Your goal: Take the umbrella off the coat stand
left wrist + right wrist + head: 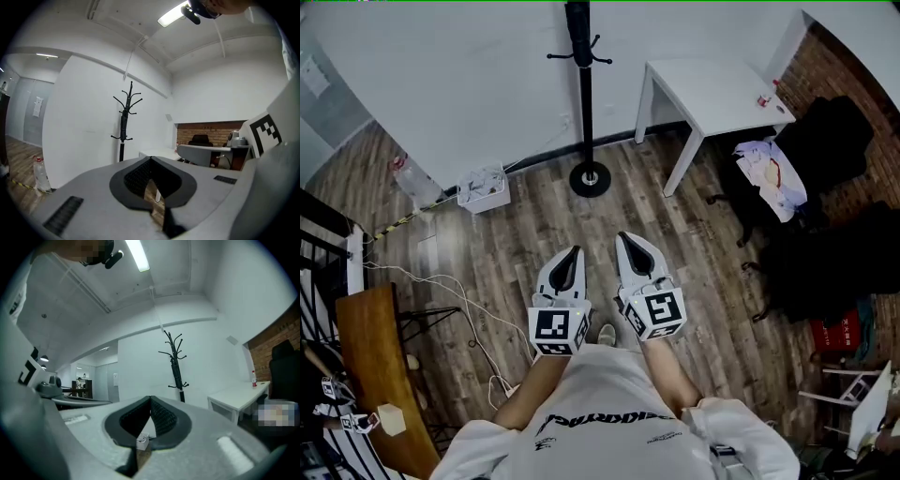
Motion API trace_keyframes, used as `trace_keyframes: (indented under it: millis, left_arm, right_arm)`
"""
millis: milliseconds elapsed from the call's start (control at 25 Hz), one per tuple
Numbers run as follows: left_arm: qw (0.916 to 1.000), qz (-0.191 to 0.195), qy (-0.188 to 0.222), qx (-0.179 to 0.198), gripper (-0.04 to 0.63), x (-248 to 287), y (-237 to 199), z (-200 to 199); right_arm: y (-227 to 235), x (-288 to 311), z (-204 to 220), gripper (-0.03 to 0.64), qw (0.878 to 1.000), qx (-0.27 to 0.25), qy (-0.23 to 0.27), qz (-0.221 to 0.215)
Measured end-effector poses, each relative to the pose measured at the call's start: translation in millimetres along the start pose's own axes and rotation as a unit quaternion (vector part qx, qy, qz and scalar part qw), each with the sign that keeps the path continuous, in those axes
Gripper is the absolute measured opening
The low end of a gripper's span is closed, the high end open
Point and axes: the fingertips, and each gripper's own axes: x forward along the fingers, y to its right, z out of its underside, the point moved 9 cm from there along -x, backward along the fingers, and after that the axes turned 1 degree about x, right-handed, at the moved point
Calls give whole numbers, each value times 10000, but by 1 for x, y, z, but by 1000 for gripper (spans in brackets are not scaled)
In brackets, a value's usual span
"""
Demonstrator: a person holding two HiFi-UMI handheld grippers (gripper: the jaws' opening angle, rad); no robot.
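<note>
A black coat stand (584, 103) rises from a round base by the white wall, straight ahead of me. A folded black umbrella (578, 33) hangs along its upper pole. It shows as a thicker dark length of the pole in the left gripper view (123, 127) and in the right gripper view (175, 370). My left gripper (574, 250) and right gripper (624, 238) are held side by side over the wooden floor, well short of the stand. Both point at the stand. Each has its jaws shut tip to tip with nothing between them (151, 159) (150, 398).
A white table (712, 94) stands right of the stand. Dark chairs with clothes (787, 178) line the brick wall at right. A white box (484, 187) and a plastic bottle (412, 180) sit by the wall at left. Cables (459, 300) and a wooden bench (370, 366) lie near left.
</note>
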Motion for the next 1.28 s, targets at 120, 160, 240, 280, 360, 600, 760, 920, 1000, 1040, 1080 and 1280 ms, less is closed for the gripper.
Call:
trace_keyframes:
  millis: [120,160,240,280,360,600,760,920,1000,1040,1080,1280]
  left_arm:
    - [9998,-137,-14,109,-3,5,-2,4]
    - [9997,-173,-3,143,-3,7,-3,5]
    - [9997,-202,5,150,-3,14,-8,7]
    - [9998,-194,-2,93,-3,19,-12,9]
    - [9998,-156,-10,-121,-3,29,-23,12]
    - [9996,8,103,-249,-3,84,-71,4]
    - [9993,93,260,-253,-3,124,-112,-11]
    - [9987,284,316,-286,-3,174,-163,-24]
    - [9984,367,319,-281,-3,199,-190,-32]
    - [9983,416,319,-273,-3,211,-203,-37]
    - [9981,470,315,-256,-3,223,-216,-43]
    - [9966,761,257,-183,-3,280,-278,-80]
  right_arm:
    - [5,4,3,-6,10000,-59,-35,2]
    - [7,7,4,-6,10000,-77,-40,-4]
    - [10,15,6,-7,9999,-89,-54,-20]
    - [11,21,8,-6,9999,-103,-69,-31]
    - [11,34,11,-6,9998,-164,-94,-53]
    - [20,98,9,-8,9993,-358,-101,-59]
    - [27,151,1,-8,9990,-432,33,141]
    - [34,221,2,-8,9988,-389,131,273]
    - [36,256,1,-7,9985,-387,137,351]
    - [37,273,-1,-8,9983,-390,139,399]
    - [36,289,-4,-7,9981,-392,141,455]
    - [37,370,-25,-8,9961,-404,93,774]
